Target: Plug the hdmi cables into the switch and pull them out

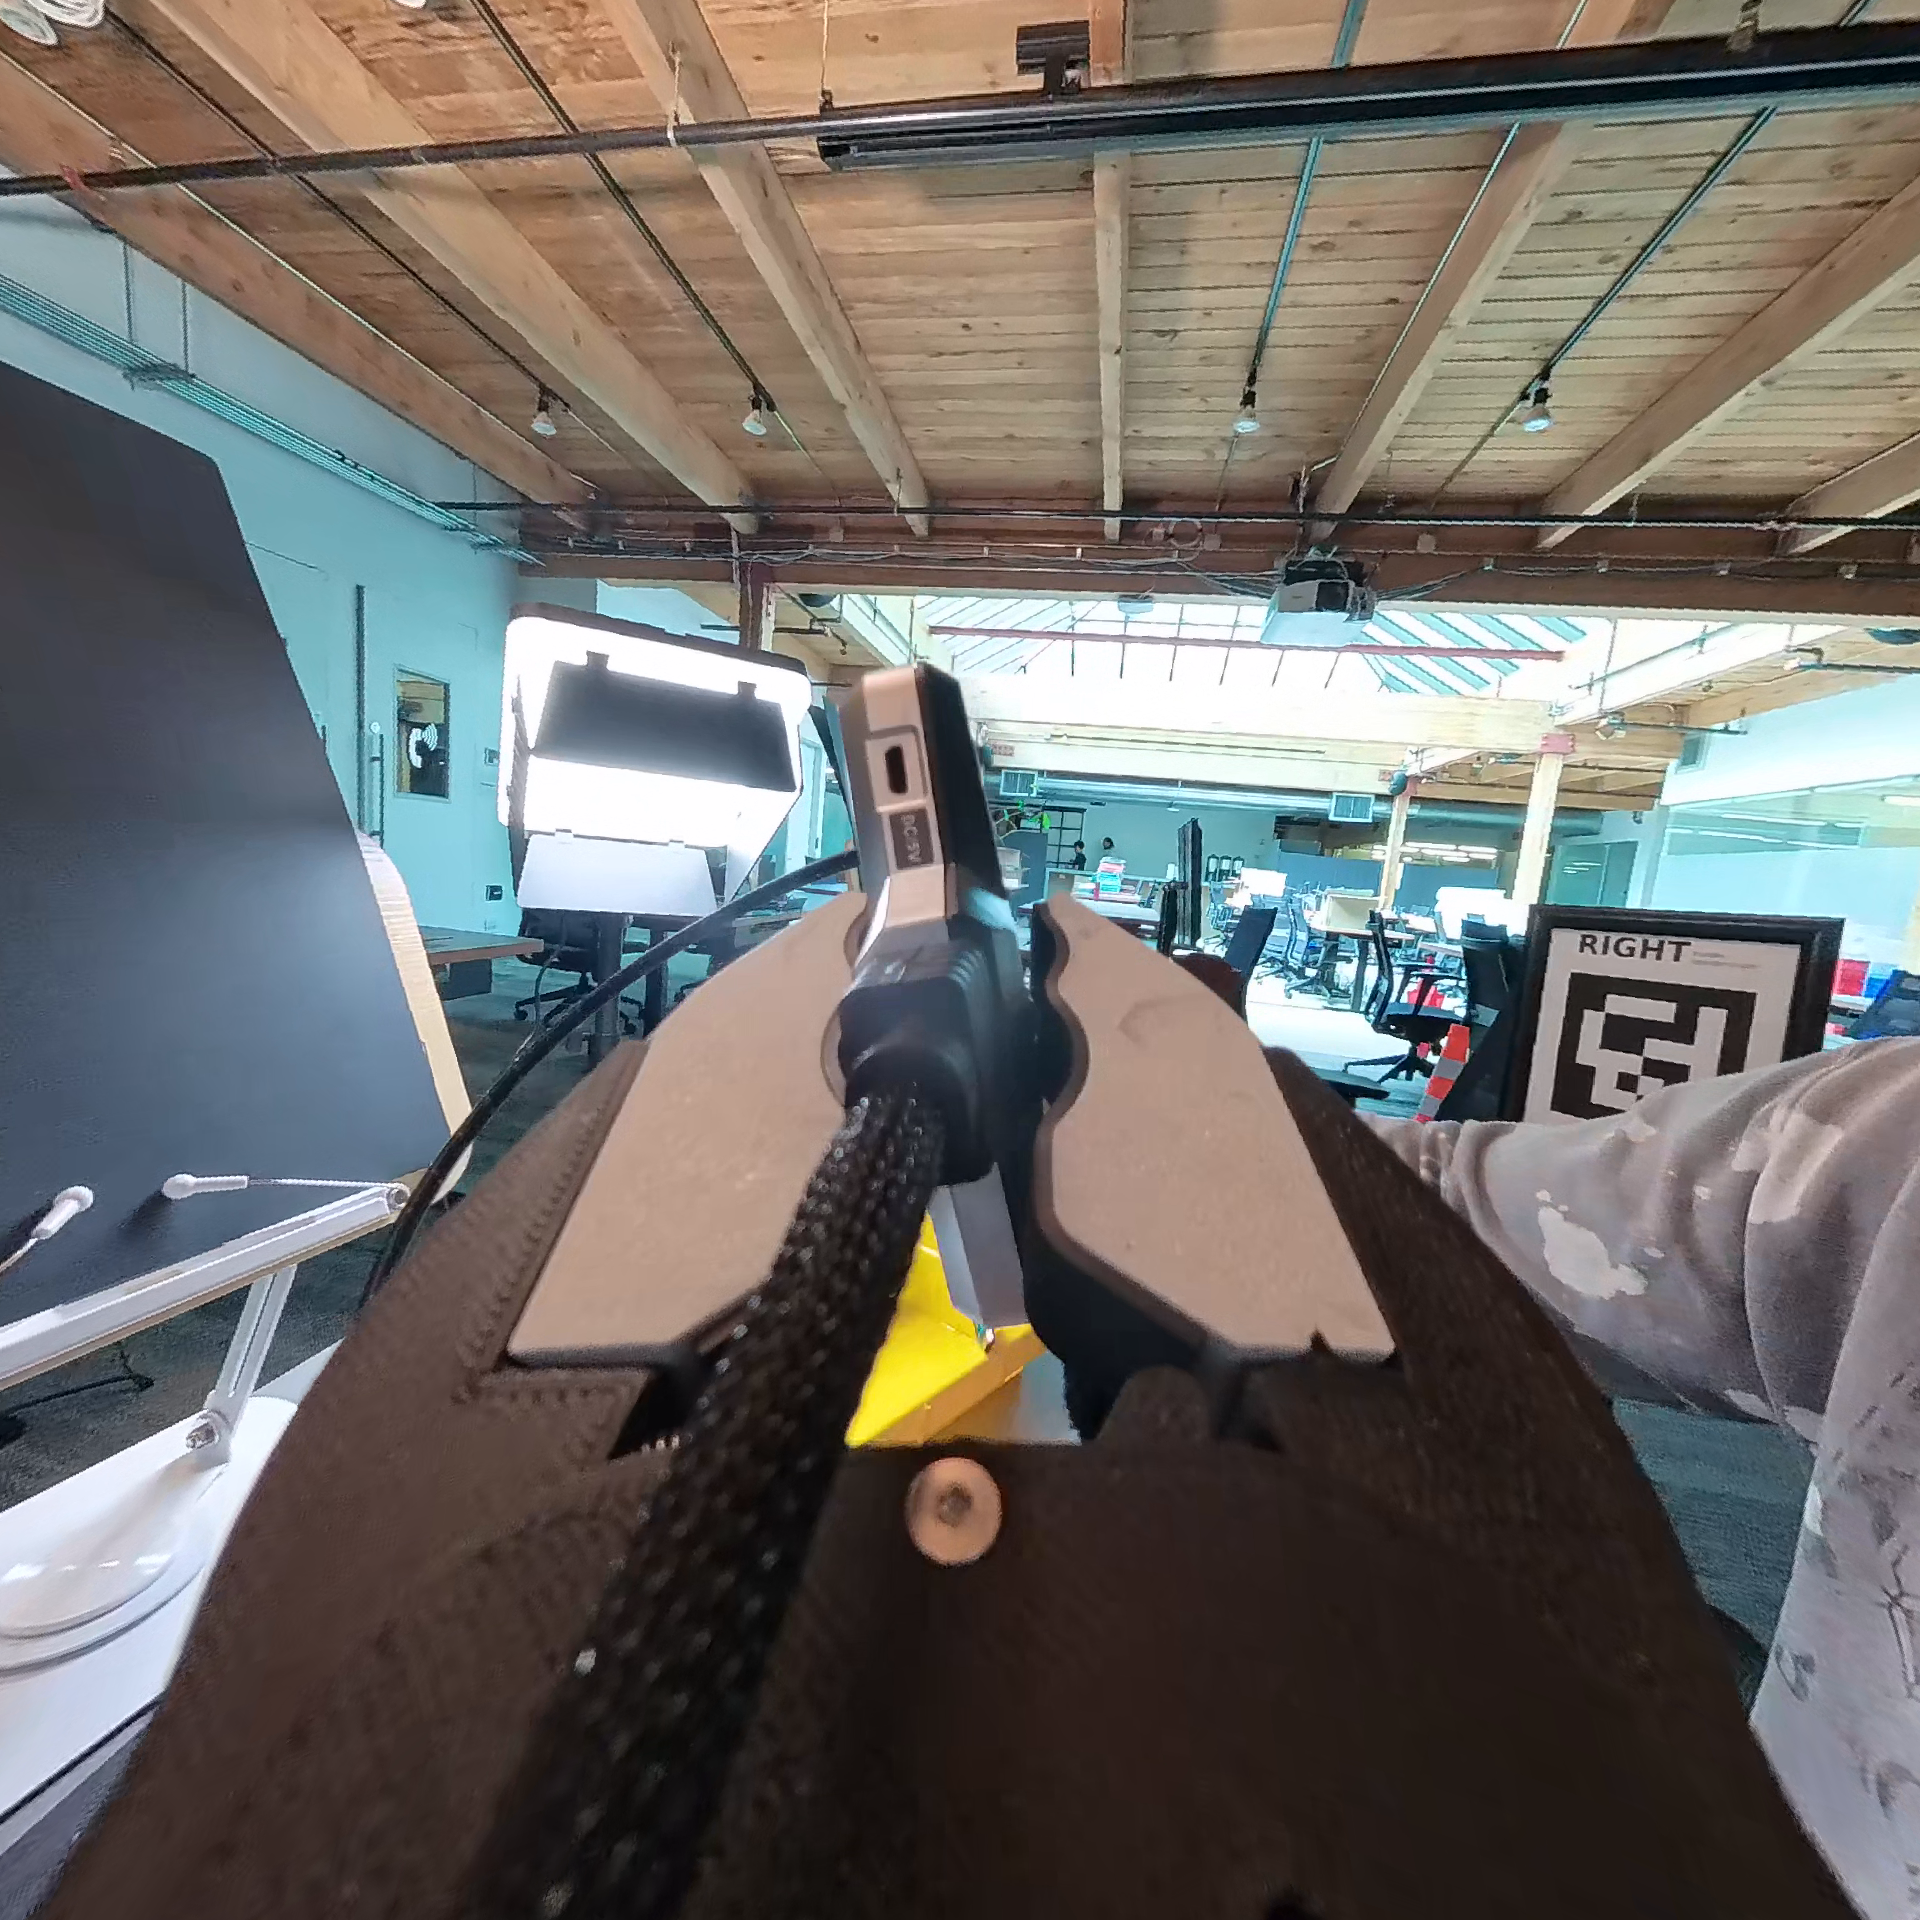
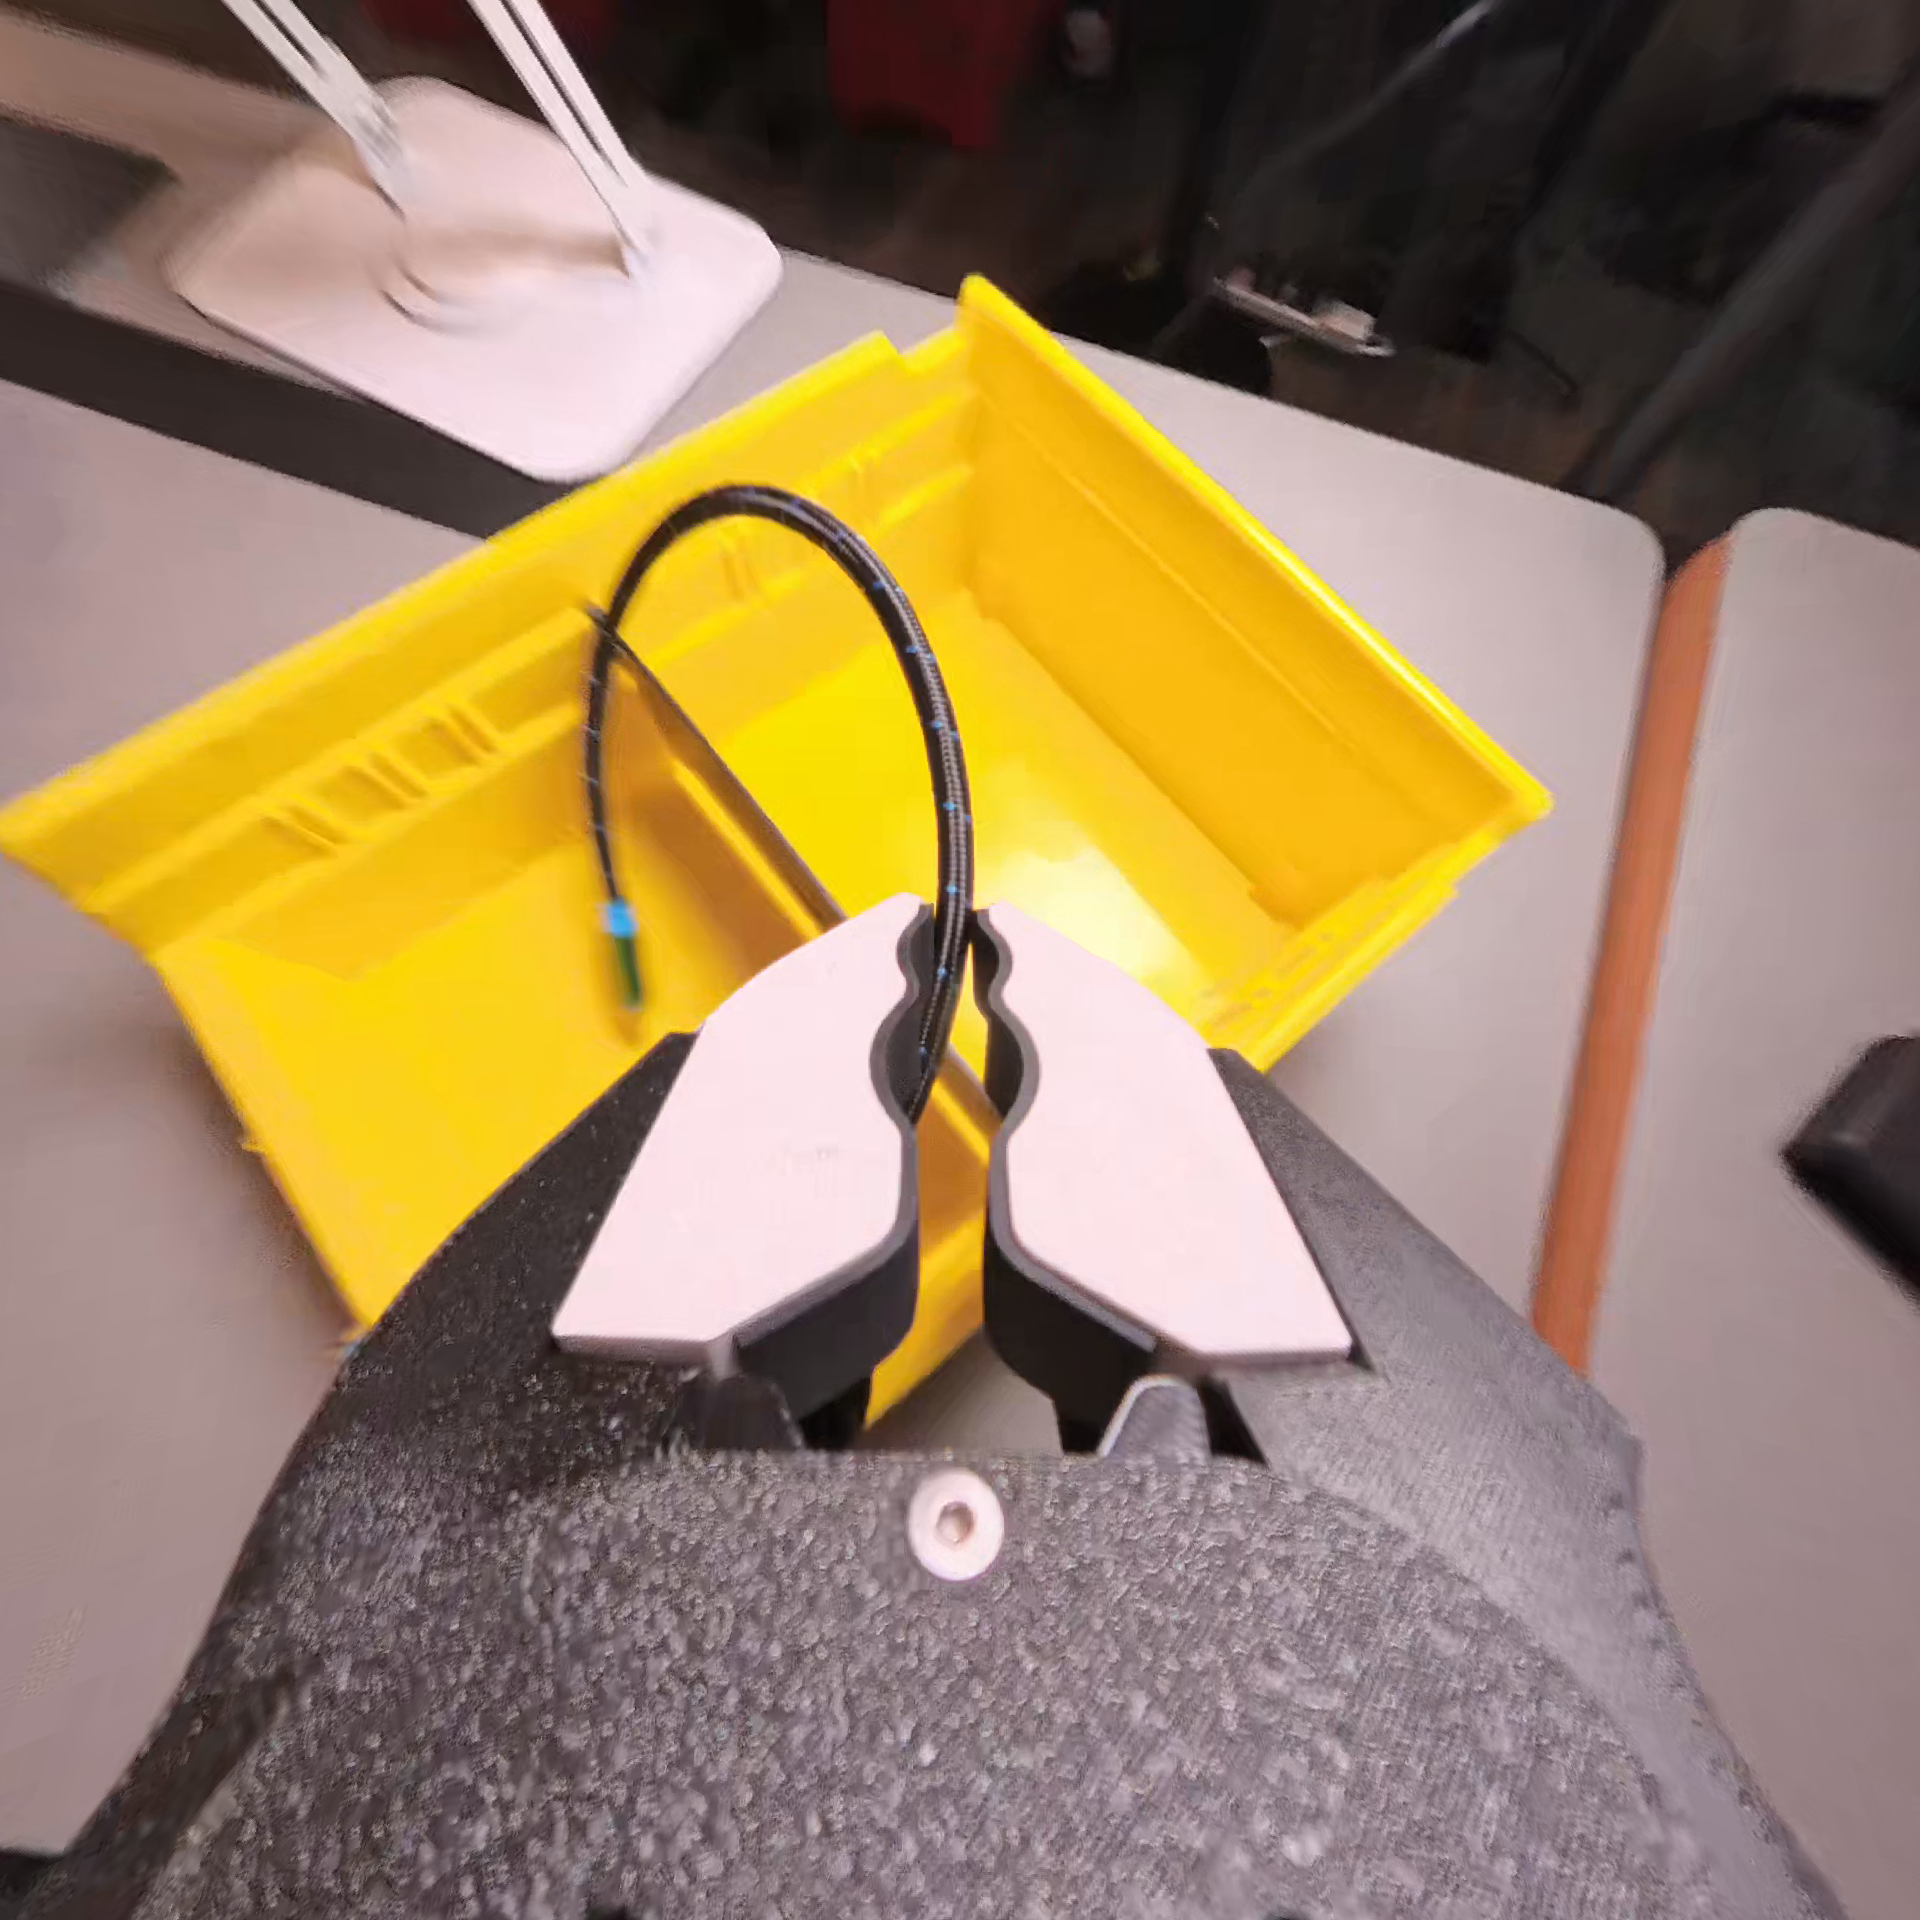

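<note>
The left tongs (image 1: pixel 1023 997) pinch the plug (image 1: pixel 925 1029) seated in the switch (image 1: pixel 914 800), held up in the air. The right tongs (image 2: pixel 948 966) pinch a thin cable (image 2: pixel 914 675) above the yellow bin (image 2: pixel 1143 665) on the worktop (image 2: pixel 187 582). The cable looks limp and light, so it is best gripped at the stiff plug rather than the cord.

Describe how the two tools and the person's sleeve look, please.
Both tools, left tool and right tool, have rough black printed bodies, flat pale grey finger plates with wavy black inner edges, and one silver screw. The sleeve is grey with pale blotches.
</note>
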Tool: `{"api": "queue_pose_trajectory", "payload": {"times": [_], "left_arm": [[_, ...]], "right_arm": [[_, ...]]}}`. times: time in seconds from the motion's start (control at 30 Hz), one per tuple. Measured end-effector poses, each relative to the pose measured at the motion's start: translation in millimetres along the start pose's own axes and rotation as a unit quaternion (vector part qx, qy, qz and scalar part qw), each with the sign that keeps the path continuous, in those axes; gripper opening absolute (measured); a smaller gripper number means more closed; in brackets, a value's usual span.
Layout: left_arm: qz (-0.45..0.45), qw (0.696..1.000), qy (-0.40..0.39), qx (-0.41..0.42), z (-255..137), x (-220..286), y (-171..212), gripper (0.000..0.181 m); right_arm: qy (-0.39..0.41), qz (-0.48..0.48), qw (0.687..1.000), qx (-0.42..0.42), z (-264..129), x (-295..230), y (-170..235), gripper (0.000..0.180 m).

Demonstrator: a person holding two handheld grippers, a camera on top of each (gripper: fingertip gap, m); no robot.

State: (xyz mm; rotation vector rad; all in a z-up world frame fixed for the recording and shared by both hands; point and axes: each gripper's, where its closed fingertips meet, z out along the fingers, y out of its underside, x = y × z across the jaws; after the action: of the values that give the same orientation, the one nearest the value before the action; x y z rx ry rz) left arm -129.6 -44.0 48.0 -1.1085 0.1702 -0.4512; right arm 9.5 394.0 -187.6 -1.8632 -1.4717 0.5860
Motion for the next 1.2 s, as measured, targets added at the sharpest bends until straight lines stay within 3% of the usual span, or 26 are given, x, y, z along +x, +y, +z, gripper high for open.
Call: {"api": "queue_pose_trajectory", "payload": {"times": [0.07, 0.2, 0.37, 0.47, 0.53, 0.63, 0.77, 0.93, 1.0, 1.07, 1.2], "left_arm": [[0.001, 1.0, -0.005, -0.005, 1, -3, 3, 0.027], [-0.005, 1.0, -0.016, -0.018, 4, -12, 13, 0.027], [-0.013, 0.999, -0.019, -0.042, 12, -17, 30, 0.027], [-0.011, 0.998, -0.014, -0.054, 15, -16, 35, 0.027], [-0.01, 0.998, -0.016, -0.058, 15, -17, 37, 0.027], [-0.019, 0.998, -0.02, -0.061, 16, -23, 42, 0.027], [-0.021, 0.996, -0.025, -0.077, 21, -25, 53, 0.027], [-0.01, 0.997, -0.007, -0.08, 26, -10, 50, 0.028], [-0.004, 0.997, -0.007, -0.078, 25, -8, 46, 0.028], [0.0, 0.997, -0.012, -0.075, 22, -9, 43, 0.028], [-0.002, 0.998, -0.02, -0.065, 16, -13, 37, 0.028]], "right_arm": [[0.059, -0.076, 0.995, -0.04, 7, 13, 11, 0.007], [0.12, -0.161, 0.979, -0.036, 11, 23, -7, 0.0], [0.101, -0.179, 0.978, -0.029, 9, 12, -30, 0.007], [-0.03, -0.213, 0.976, -0.011, -6, -49, -27, 0.007], [-0.135, -0.278, 0.946, -0.092, -19, -91, 13, 0.012], [-0.168, -0.392, 0.875, -0.228, -32, -109, 71, 0.018], [-0.14, -0.46, 0.816, -0.322, -27, -102, 98, 0.013], [-0.089, -0.499, 0.773, -0.383, 1, -81, 112, 0.01], [-0.07, -0.49, 0.792, -0.357, 10, -78, 100, 0.01], [-0.062, -0.464, 0.836, -0.287, 8, -84, 72, 0.01], [-0.141, -0.351, 0.925, -0.029, -23, -154, -9, 0.014]]}}
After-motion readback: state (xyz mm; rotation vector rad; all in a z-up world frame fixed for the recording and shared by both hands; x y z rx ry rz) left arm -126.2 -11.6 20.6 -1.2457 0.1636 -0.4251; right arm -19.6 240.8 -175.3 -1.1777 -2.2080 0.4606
